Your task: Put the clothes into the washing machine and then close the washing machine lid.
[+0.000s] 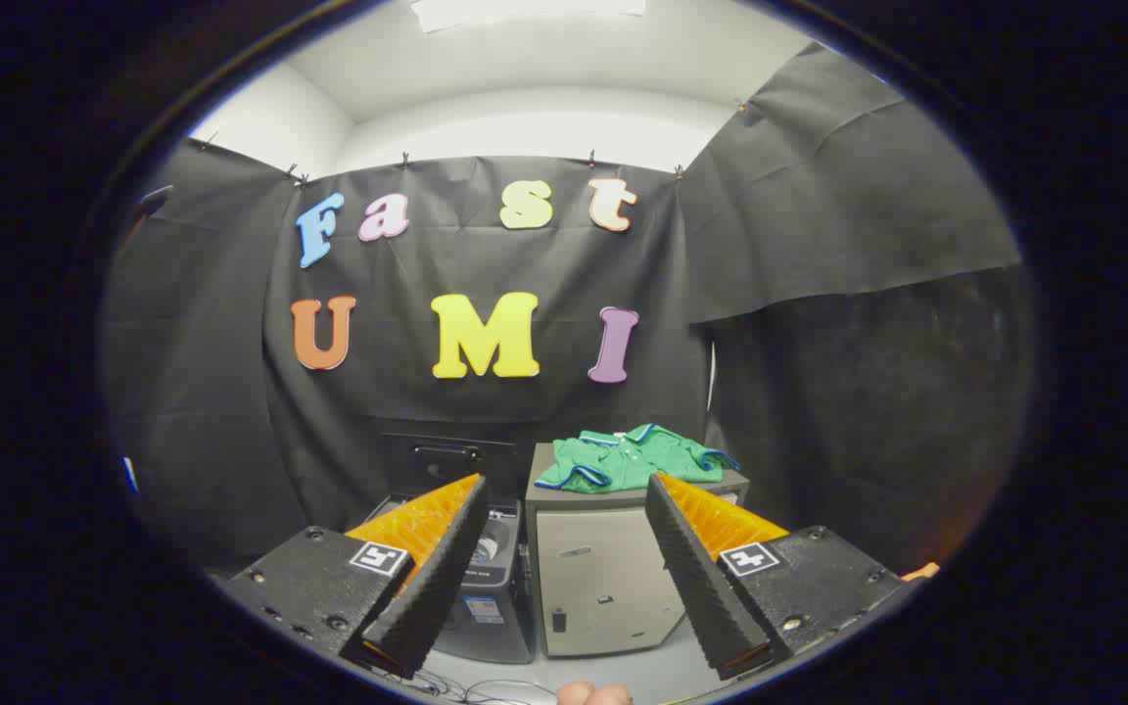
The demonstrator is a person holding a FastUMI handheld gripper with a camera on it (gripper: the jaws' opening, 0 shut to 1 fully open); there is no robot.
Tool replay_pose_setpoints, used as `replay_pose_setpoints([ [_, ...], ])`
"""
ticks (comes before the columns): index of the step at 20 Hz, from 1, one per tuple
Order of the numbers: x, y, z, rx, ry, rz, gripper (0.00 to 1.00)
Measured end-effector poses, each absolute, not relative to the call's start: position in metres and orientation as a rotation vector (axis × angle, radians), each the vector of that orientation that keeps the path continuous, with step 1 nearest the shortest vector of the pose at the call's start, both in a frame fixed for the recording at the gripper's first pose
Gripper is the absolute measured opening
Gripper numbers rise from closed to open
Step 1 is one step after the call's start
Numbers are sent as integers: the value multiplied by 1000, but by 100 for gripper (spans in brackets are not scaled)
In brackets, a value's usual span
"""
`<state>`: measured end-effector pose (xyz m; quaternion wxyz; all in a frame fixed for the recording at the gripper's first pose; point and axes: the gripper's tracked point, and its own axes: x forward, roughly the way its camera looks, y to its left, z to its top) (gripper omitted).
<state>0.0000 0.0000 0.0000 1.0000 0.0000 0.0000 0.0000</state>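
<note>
A green shirt (pixel 628 458) with blue-and-white trim lies crumpled on top of a grey box-shaped cabinet (pixel 603 578), well beyond my fingers. To the left of the cabinet stands the dark washing machine (pixel 491 587) with its lid (pixel 446 458) raised against the wall; my left finger hides part of it. My gripper (pixel 564 548) is open, held back from both, with nothing between its fingers. The cabinet front shows in the gap between them.
Black cloth walls close the booth behind and on both sides. Cables (pixel 466 690) lie on the pale floor below the fingers. A bit of a hand (pixel 593 695) shows beneath the gripper.
</note>
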Motion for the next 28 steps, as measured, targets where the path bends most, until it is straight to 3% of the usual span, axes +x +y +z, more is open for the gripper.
replay_pose_setpoints([
  [28,11,15,-9,0,21,-8,100],
])
